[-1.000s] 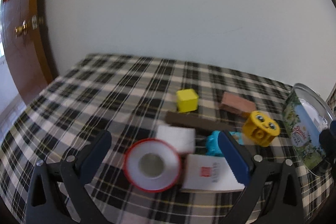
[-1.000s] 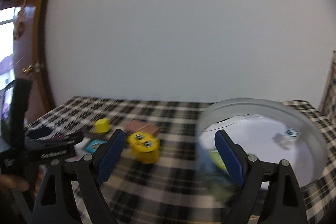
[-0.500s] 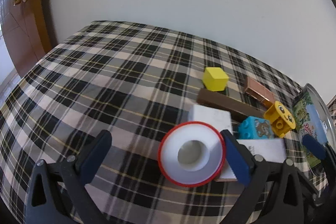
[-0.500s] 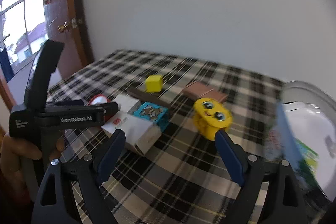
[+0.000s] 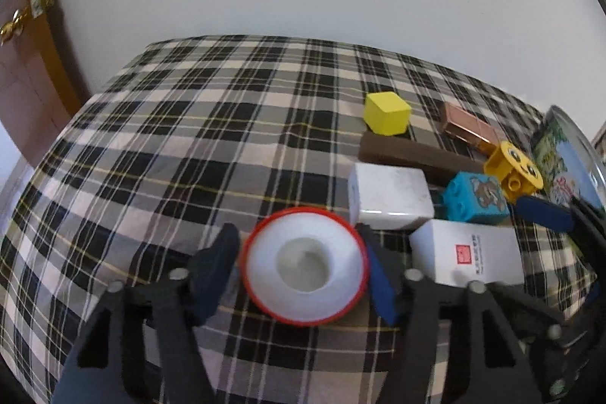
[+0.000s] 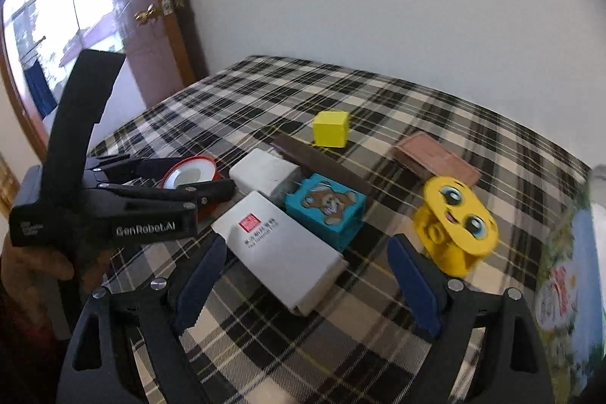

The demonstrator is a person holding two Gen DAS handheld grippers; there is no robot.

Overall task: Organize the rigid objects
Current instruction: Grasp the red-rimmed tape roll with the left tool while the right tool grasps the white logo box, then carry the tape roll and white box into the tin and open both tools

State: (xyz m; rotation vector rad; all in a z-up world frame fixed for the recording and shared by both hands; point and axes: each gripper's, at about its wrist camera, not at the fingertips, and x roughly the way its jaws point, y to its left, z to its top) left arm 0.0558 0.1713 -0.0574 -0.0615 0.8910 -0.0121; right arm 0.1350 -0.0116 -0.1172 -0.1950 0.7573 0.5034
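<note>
Left hand-held gripper [image 5: 303, 271] clamped on the red-rimmed roll [image 5: 303, 265]: pick step. Right hand-held gripper [image 6: 306, 281] wide open, empty, white box [image 6: 282, 247] between its fingers. Next: lift roll clear.

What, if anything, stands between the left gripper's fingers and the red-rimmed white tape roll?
Nothing visible. The left gripper has one finger on each side of the red-rimmed white tape roll, close against its rim. The grey-white block lies just beyond it.

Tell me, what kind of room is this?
Probably a room in a home: a table with a plaid tablecloth, a wooden door with a brass handle, and toy blocks like the smiley yellow block.
</note>
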